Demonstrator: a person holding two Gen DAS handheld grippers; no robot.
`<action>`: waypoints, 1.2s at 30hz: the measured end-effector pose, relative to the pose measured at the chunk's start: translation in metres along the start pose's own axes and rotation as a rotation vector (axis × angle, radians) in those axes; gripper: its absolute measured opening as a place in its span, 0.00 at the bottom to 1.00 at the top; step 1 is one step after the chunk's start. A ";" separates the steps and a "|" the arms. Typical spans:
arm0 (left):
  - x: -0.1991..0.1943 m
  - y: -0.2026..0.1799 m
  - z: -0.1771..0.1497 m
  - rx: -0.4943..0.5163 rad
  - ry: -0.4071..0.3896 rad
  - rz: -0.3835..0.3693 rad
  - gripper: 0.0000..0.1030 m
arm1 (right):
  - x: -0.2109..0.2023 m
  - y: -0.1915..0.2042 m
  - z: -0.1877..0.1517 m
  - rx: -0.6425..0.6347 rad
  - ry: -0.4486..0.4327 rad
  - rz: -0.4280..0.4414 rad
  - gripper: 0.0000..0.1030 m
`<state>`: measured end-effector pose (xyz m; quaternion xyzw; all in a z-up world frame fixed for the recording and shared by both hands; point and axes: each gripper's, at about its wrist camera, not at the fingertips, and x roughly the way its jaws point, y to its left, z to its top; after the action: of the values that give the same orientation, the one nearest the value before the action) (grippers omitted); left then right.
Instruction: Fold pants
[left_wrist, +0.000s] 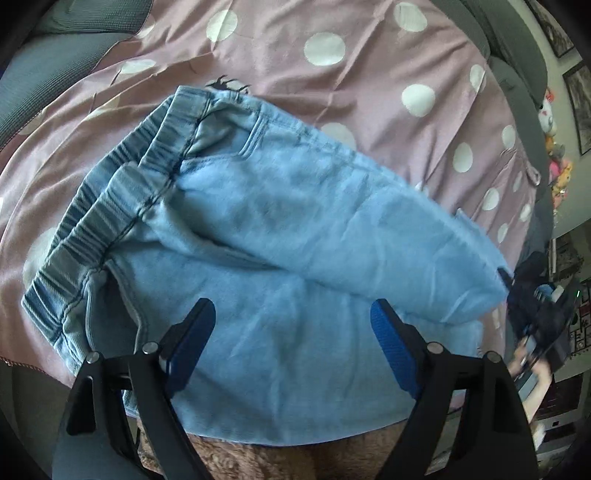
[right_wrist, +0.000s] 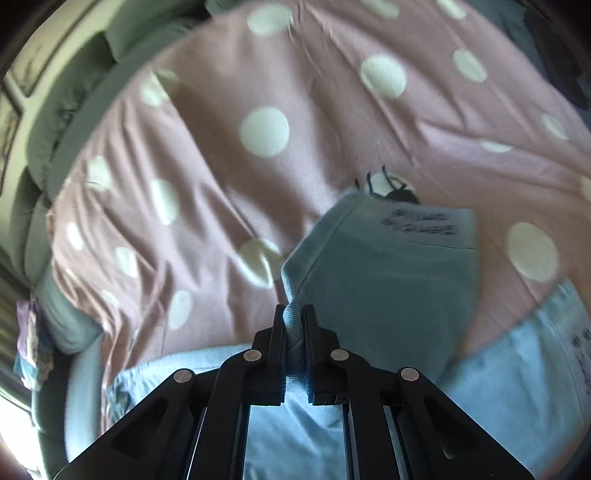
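Note:
Light blue denim pants (left_wrist: 288, 236) lie on a pink bedspread with white dots (left_wrist: 332, 81), their elastic waistband (left_wrist: 110, 206) at the left and the legs doubled over toward it. My left gripper (left_wrist: 293, 314) hovers over the near part of the pants, open wide, nothing between its blue pads (left_wrist: 388, 332). In the right wrist view my right gripper (right_wrist: 294, 314) is shut on a bunched edge of the pants (right_wrist: 388, 277), and a raised flap of the denim with printed text stands just ahead of it. The right gripper (left_wrist: 532, 306) shows blurred at the right edge of the left wrist view.
Grey-green pillows (right_wrist: 66, 122) lie along the bed's far side. Soft toys (left_wrist: 554, 147) and framed pictures (left_wrist: 583, 107) are by the wall at the right. A brown fuzzy blanket (left_wrist: 258, 458) lies at the near edge, under the pants.

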<state>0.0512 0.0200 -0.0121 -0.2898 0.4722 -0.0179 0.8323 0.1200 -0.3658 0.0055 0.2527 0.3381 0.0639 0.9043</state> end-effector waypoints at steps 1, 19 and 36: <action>-0.003 -0.006 0.006 0.001 -0.016 -0.019 0.84 | -0.011 0.001 -0.013 -0.020 -0.023 -0.006 0.08; 0.085 -0.030 0.061 -0.121 0.118 -0.002 0.09 | -0.017 -0.033 -0.091 -0.094 0.094 -0.045 0.08; -0.014 0.062 -0.069 -0.226 0.098 -0.056 0.02 | -0.012 -0.011 -0.085 -0.196 0.091 -0.179 0.08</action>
<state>-0.0268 0.0432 -0.0592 -0.3936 0.5031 -0.0022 0.7694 0.0556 -0.3441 -0.0474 0.1285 0.3923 0.0271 0.9104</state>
